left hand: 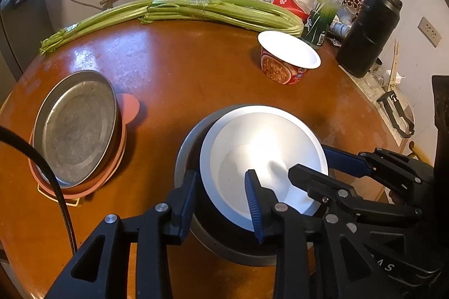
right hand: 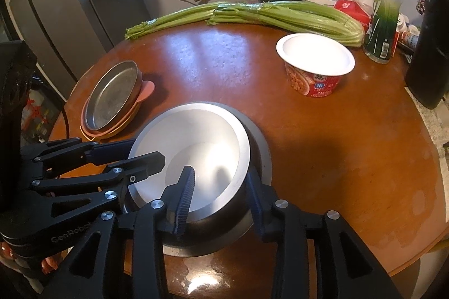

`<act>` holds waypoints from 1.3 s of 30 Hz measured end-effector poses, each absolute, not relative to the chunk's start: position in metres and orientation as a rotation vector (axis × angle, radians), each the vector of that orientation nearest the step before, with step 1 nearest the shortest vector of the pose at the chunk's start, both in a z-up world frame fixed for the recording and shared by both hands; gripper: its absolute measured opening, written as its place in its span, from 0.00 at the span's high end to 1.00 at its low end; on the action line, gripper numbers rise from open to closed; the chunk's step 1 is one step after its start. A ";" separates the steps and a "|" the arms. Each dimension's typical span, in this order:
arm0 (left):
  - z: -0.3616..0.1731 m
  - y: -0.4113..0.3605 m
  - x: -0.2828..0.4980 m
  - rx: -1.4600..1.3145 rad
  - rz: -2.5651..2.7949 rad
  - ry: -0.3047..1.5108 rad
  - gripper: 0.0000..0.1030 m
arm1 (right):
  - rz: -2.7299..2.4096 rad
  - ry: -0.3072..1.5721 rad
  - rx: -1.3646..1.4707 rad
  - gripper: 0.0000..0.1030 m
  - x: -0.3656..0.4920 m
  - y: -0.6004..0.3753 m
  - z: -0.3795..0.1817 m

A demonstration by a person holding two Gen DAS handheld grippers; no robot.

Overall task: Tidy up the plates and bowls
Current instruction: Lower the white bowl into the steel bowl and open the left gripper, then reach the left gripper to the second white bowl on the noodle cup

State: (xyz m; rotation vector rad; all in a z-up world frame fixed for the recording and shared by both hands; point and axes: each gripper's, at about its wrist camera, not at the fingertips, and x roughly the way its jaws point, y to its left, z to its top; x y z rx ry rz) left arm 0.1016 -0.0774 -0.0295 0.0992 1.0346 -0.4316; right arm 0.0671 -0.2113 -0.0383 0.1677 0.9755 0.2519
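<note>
In the lower centre of both views a white round bowl with a pale inner surface (left hand: 263, 167) sits nested, slightly tilted, inside a wider grey metal bowl (left hand: 185, 158) on the brown round wooden tabletop (left hand: 182, 74). The left tongs (left hand: 221, 203) straddle the near-left rim of the white bowl, one finger inside and one outside, with visible gaps at the pads; the right tongs (right hand: 221, 195) straddle the opposite rim in the same manner. Both sets stand parted and grip nothing. The step in hand appears to be the release after nesting the white bowl; the next move likely calls for lifting both tongs clear without catching the rim. At the left of the frame a flat grey metal plate (left hand: 75, 128) rests on a pink plastic dish (left hand: 123, 136), apart from the bowls. A red instant-noodle cup with a white lid (left hand: 289, 60) stands upper right, and green celery stalks (left hand: 174, 13) lie along the far edge. Open tabletop remains between these items.
</note>
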 end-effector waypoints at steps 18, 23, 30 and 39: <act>-0.015 -0.069 0.105 0.075 -0.385 1.003 0.55 | 0.232 0.920 0.198 0.49 0.071 -0.227 -0.029; -0.001 -0.074 0.112 0.079 -0.382 0.968 0.54 | 0.229 0.892 0.212 0.49 0.074 -0.238 -0.024; 0.017 -0.095 0.135 0.095 -0.391 0.938 0.54 | 0.185 0.868 0.239 0.48 0.083 -0.263 -0.018; 0.022 -0.127 0.162 0.109 -0.431 0.942 0.54 | 0.125 0.854 0.262 0.41 0.103 -0.299 -0.010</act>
